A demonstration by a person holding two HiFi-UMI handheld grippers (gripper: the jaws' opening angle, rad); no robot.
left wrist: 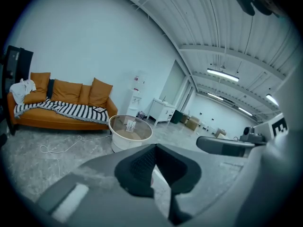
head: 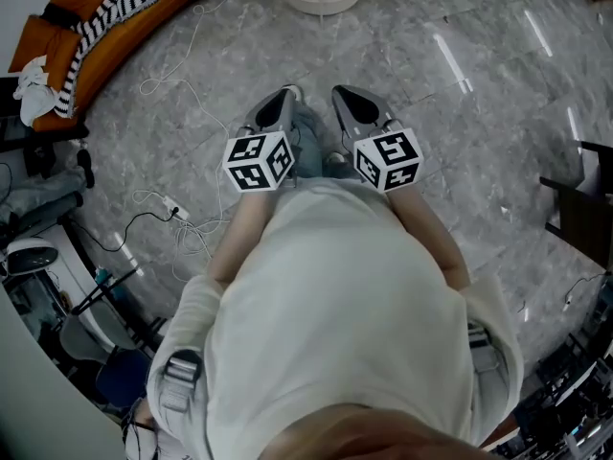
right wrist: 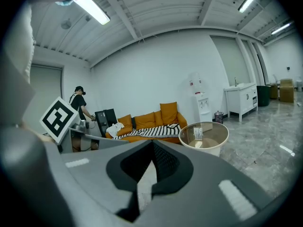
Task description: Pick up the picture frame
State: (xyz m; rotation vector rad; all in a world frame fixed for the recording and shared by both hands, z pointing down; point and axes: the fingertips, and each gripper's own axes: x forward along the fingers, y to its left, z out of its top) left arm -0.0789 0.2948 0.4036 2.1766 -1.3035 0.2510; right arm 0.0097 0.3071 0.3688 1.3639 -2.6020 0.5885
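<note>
- Left tool [head: 285, 94]: jaws together, nothing between them. It is held out in front of the body and tipped slightly down.
- Right tool [head: 342, 92]: jaws together too, and empty. It sits level with the left one, tips angled in toward each other.
- Picture frame [right wrist: 197, 134]: the small upright panel on the round worktop [right wrist: 215, 149], probably the target. It stands alone near the middle of the glass top, taller than wide. Too small to tell which way its face turns.
- Key relation: the frame lies straight ahead of the person, well apart from both tools, with bare floor [head: 460, 161] between.
- In the left gripper view the frame sits left of the jaw line, and in the right gripper view it sits right of it. Because the tips toe in, neither tool points at it.
- Nearer hand: cannot pick one, since the worktop looks about centred between the two tools.
- Judgement: grasp not started. The next move calls for closing the distance, parting one tool's jaws and coming at the frame's narrow upright edges.
- Risk: the light standing frame may tip on the glass if nudged.
- Orange sofa [right wrist: 147, 121] behind the worktop, not involved.
</note>
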